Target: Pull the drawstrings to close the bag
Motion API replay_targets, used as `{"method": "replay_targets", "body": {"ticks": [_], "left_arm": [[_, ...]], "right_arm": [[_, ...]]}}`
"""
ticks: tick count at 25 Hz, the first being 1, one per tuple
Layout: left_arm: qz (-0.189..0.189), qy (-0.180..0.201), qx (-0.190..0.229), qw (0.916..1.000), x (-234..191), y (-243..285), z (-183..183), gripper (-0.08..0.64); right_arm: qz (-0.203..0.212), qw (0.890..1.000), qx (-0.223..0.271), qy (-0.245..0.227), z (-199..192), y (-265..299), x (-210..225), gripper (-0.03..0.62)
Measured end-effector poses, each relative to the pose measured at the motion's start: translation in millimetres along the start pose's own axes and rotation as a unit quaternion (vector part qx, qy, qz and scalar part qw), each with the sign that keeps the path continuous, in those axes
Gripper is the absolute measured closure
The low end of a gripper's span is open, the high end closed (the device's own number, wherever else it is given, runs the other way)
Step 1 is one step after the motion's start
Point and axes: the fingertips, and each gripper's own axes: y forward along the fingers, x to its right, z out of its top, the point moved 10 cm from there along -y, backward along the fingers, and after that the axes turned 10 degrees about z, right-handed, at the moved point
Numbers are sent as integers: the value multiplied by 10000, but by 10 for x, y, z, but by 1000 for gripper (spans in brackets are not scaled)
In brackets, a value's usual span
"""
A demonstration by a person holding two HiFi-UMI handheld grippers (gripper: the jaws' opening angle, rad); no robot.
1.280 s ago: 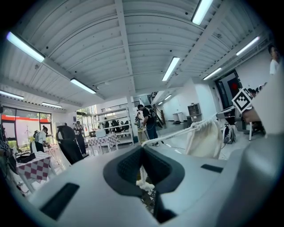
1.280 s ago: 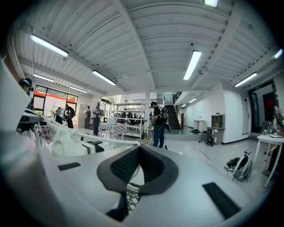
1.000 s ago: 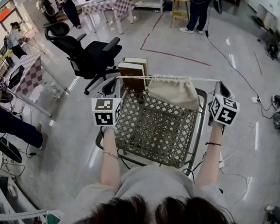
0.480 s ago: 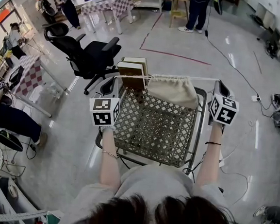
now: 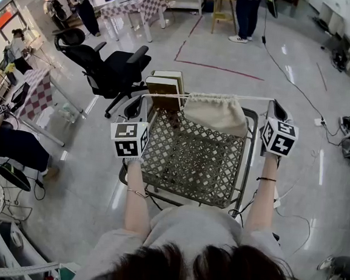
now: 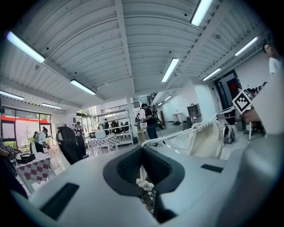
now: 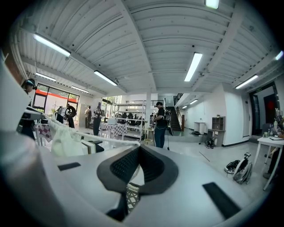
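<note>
The left claw is shut tight on the left string. The right claw is shut tight on the right string. The bag hangs in the middle between the two claws, up above the basket that sits below them.

Both strings run straight out from the bag to each claw, pulled flat like a washing line. The top of the bag is all bunched up, so I think the pulling step is nearly done, or done already. Next, I guess the claws only need to tug a tiny bit more apart if the top has any gap left. I cannot see a gap from here.

The bag is soft cream cloth, plump and a bit saggy. The strings are thin white cord. A fluffy knot pokes out just behind the left claw's pads. The basket is hard metal wire with diamond-shaped holes.
</note>
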Motion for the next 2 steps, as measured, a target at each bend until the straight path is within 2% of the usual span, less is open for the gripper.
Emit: {"method": "replay_targets", "body": {"ticks": [2], "left_arm": [[6,-3,11,10000,6,3,-1,534]], "right_arm": [[-7,10000,13,-27,-2,-2,3,569]]}}
